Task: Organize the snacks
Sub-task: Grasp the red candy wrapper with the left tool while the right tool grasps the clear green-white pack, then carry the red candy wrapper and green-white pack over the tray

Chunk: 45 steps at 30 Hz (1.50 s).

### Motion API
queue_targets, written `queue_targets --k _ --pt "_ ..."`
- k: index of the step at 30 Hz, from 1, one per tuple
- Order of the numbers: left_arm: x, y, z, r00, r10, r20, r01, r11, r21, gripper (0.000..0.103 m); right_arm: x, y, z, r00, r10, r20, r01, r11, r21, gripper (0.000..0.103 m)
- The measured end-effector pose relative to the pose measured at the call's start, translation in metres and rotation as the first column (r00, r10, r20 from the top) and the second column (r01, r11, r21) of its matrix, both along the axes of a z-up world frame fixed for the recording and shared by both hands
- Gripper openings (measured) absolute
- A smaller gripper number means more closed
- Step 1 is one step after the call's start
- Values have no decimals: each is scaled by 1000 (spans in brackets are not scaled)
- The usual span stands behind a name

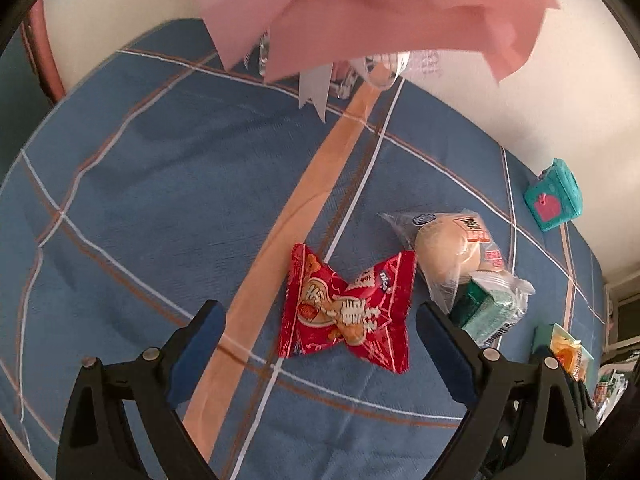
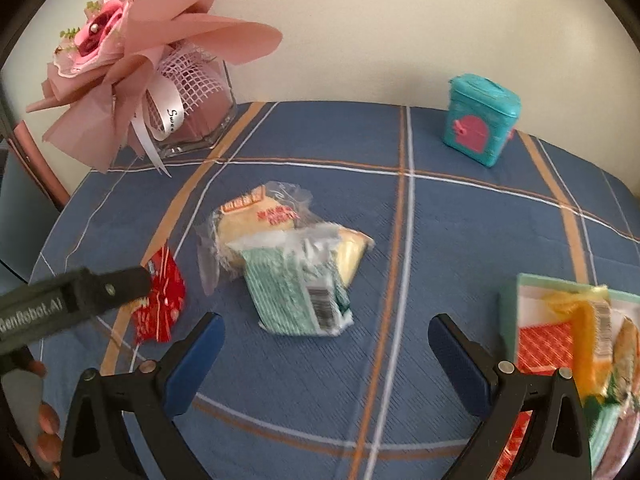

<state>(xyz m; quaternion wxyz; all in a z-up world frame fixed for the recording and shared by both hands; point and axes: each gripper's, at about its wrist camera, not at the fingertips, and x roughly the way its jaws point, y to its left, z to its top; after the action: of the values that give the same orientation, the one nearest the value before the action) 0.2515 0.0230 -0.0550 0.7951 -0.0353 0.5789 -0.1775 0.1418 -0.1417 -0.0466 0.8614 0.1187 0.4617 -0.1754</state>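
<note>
A red snack packet (image 1: 347, 312) lies on the blue plaid tablecloth between the fingers of my open left gripper (image 1: 320, 320); it also shows in the right wrist view (image 2: 160, 300), under the left gripper's arm. A clear-wrapped bun (image 1: 448, 252) and a green-white packet (image 1: 490, 312) lie just right of it. In the right wrist view the bun (image 2: 256, 228) and green-white packet (image 2: 296, 292) lie ahead of my open, empty right gripper (image 2: 326, 340). A green box (image 2: 568, 320) holding packets stands at the right.
A pink bouquet in a glass vase (image 2: 132, 64) stands at the back left and overhangs the left wrist view (image 1: 360, 8). A teal tin (image 2: 480, 120) stands at the back right by the wall. The table edge (image 2: 52, 248) curves at the left.
</note>
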Motion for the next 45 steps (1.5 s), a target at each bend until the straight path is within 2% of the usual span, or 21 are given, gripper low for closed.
queue_targets --k 3,5,8,11,12,13,16,22,28,38,45 --pt "5 -2 -12 999 -11 -34 10 1000 -10 79 10 1 -4 1000 7 -1 -7 1000 -8 97" --pt "8 -3 -19 998 -10 -67 7 999 -52 78 15 3 -6 1000 12 2 -12 1000 -14 92" --pt "9 -6 -23 997 -22 -77 17 997 -75 70 20 5 -9 1000 20 -1 -20 1000 -22 82" --pt "8 -11 -28 995 -33 -99 25 996 -83 56 25 7 -13 1000 25 -12 -25 999 -22 73" --pt "7 -11 -30 994 -31 -104 21 996 -92 53 24 8 -14 1000 24 -13 -24 999 -23 66" --pt "7 -12 -30 994 -31 -102 21 995 -97 51 24 8 -15 1000 21 -13 -21 1000 -22 60" --pt "4 -14 -28 995 -38 -90 30 996 -89 49 23 7 -15 1000 21 -12 -21 1000 -8 53" --pt "-6 -16 -20 996 -16 -90 9 997 -79 48 16 7 -9 1000 25 -19 -25 1000 9 52" --pt "-23 -24 -6 996 -2 -91 -7 995 -95 48 -9 7 6 999 13 -30 -13 1000 16 52" --pt "-82 -35 24 997 -18 -73 5 986 -169 48 -73 -5 36 998 -43 -56 45 999 26 52" --pt "-122 -45 38 999 -32 -24 28 986 -166 48 -123 -17 51 995 -82 -61 84 996 20 52"
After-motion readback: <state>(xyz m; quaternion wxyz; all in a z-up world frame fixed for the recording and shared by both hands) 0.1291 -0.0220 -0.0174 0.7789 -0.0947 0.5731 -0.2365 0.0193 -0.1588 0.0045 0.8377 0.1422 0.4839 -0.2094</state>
